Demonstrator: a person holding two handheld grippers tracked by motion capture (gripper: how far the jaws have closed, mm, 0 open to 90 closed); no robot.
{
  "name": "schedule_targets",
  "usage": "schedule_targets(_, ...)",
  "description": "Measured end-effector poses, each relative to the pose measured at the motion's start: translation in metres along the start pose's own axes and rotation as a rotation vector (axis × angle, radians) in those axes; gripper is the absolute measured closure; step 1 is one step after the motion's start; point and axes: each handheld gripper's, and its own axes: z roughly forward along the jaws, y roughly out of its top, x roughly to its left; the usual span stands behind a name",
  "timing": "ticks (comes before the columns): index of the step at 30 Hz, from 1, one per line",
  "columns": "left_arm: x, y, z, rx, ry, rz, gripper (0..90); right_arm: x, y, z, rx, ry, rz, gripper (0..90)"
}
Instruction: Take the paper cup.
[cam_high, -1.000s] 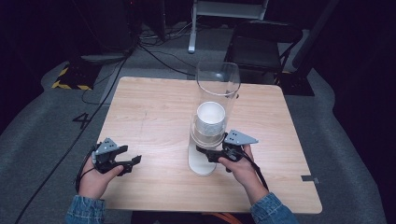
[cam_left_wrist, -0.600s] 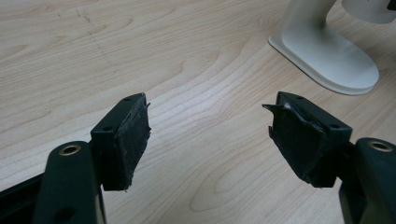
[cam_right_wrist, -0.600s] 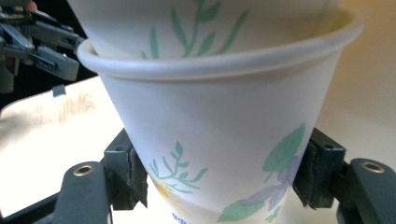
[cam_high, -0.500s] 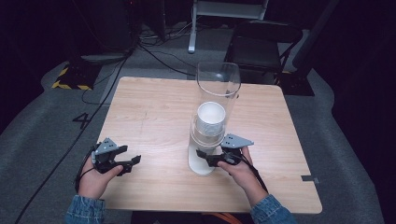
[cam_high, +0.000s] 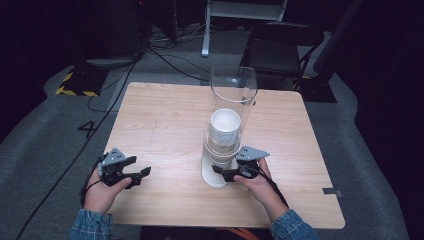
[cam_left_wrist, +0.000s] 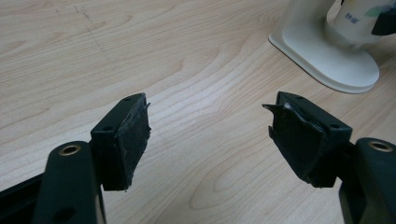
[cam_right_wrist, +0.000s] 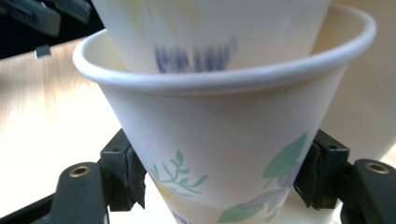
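The left claw (cam_high: 142, 176) rests low over the near left part of the wooden table (cam_high: 165, 130), held in the person's left hand (cam_high: 100, 192). Its pads stand apart with bare wood between them and grip nothing, though this is as far closed as they get. In the left gripper view the dispenser's white base (cam_left_wrist: 336, 65) sits on the table beyond the right-hand pad.

To the right, near the table's middle, the right claw (cam_high: 223, 174) reaches toward the foot of the cup dispenser (cam_high: 232, 90) — a clear upright tube on that white base. In the right gripper view its two pads press on either side of the lowest paper cup (cam_right_wrist: 224, 140), a white cup printed with green leaves, pinching it low on its wall. A second cup (cam_right_wrist: 210, 28) is nested inside it from above.

In the high view the stack of cups (cam_high: 225, 127) sits inside the tube. Farther off, past the table's far edge, a dark chair (cam_high: 280, 45) stands on the grey floor.
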Motion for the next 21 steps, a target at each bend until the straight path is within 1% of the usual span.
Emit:
schedule_targets(1, 0.0, 0.0, 0.0, 0.0, -0.002, -0.006, 27.9, -0.001, -0.002, 0.0, 0.029, 0.009, 0.002, 30.2)
schedule_targets(2, 0.0, 0.0, 0.0, 0.0, -0.002, -0.006, 27.9, -0.001, -0.002, 0.0, 0.029, 0.009, 0.002, 30.2)
schedule_targets(4, 0.0, 0.0, 0.001, 0.001, -0.003, -0.006, 27.9, -0.001, -0.004, -0.001, 0.05, 0.011, -0.001, 30.3)
schedule_targets(7, 0.0, 0.0, 0.001, 0.001, -0.006, -0.009, 27.9, -0.002, -0.008, -0.004, 0.063, 0.012, 0.005, 30.3)
schedule_targets(9, 0.0, 0.0, 0.001, 0.002, -0.006, -0.007, 27.9, -0.005, -0.012, -0.006, 0.076, 0.016, 0.002, 30.2)
schedule_targets(14, -0.001, 0.001, 0.002, 0.003, -0.007, -0.006, 27.9, -0.008, -0.017, -0.012, 0.083, 0.011, 0.001, 30.3)
schedule_targets(15, -0.001, 0.001, 0.002, 0.003, -0.008, -0.007, 27.9, -0.007, -0.017, -0.014, 0.084, 0.012, 0.007, 30.2)
schedule_targets(17, 0.0, 0.001, 0.003, 0.008, -0.008, -0.004, 27.9, -0.009, -0.02, -0.017, 0.085, 0.013, -0.001, 30.3)
schedule_targets(19, 0.0, 0.0, 0.004, 0.011, -0.005, -0.005, 27.9, -0.012, -0.023, -0.024, 0.089, 0.01, 0.002, 30.3)
schedule_targets(21, 0.0, 0.0, 0.005, 0.013, -0.008, -0.004, 27.9, -0.013, -0.024, -0.026, 0.092, 0.006, -0.001, 30.3)
